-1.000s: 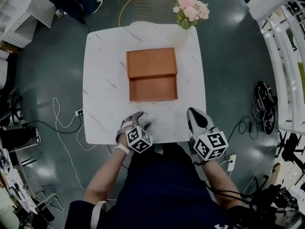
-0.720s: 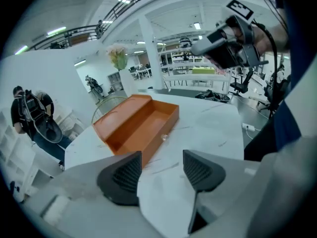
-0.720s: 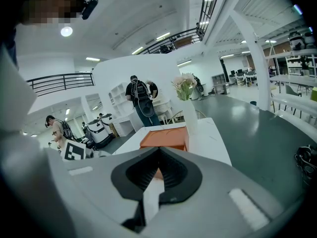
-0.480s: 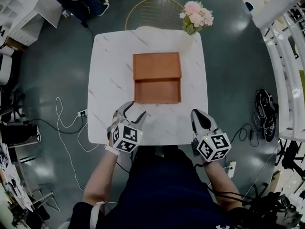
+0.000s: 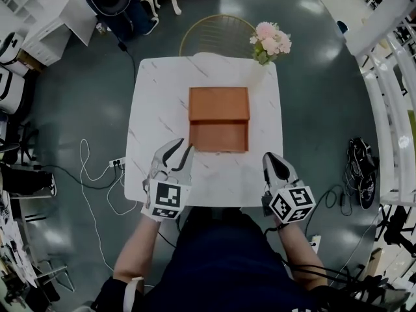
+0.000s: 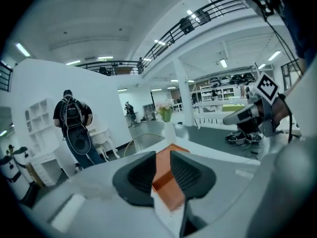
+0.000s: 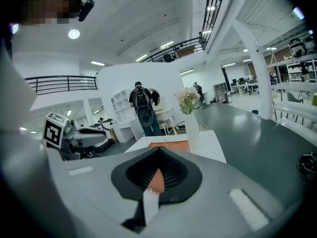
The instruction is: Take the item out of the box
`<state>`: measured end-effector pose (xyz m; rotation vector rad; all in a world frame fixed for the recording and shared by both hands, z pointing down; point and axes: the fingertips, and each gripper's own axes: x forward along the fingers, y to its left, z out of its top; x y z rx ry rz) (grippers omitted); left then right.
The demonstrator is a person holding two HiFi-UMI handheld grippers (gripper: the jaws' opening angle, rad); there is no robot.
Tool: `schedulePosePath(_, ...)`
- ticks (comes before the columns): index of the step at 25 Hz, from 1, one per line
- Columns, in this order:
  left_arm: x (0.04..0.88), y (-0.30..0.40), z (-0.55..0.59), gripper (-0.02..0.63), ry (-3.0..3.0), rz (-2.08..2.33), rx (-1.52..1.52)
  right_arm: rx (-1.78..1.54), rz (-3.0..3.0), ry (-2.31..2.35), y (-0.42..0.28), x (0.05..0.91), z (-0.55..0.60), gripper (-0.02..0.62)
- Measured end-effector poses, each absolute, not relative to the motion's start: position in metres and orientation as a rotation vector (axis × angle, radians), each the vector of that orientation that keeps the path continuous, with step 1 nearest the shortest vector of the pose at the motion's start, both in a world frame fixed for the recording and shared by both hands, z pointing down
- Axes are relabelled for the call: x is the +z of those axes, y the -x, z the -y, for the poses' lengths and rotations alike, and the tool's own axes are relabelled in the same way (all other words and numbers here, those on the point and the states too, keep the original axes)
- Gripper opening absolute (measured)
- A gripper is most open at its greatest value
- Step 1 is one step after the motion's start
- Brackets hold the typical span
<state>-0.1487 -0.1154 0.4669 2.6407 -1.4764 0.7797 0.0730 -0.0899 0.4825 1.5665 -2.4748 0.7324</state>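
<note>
Two grippers hung on the near side of the wooden box (image 5: 219, 119), likely staged for a reach | left gripper (image 5: 181, 149): jaws closing on nothing, aimed at its near-left corner | right gripper (image 5: 271, 160): jaws together, idle | box open, item inside indiscernible | flower vase (image 5: 268, 41) beyond its far-right corner

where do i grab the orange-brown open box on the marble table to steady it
Probably the near front wall of the orange-brown open box, approached from the near edge of the white marble table: it looks like a thin upright rim to straddle, and the lid blocks the far side.
</note>
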Motion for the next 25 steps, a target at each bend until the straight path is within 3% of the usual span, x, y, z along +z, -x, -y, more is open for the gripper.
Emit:
schedulePosePath(6,0.417,0.169,0.126,0.003,-2.601,1.598,0.538,0.609,2.54,-1.593,-0.068,0.448,0.102,0.003)
schedulePosePath(25,0.327,0.186,0.136,0.002,-2.59,1.713,0.107,0.189,2.649,-1.779,-0.085,0.337,0.118,0.002)
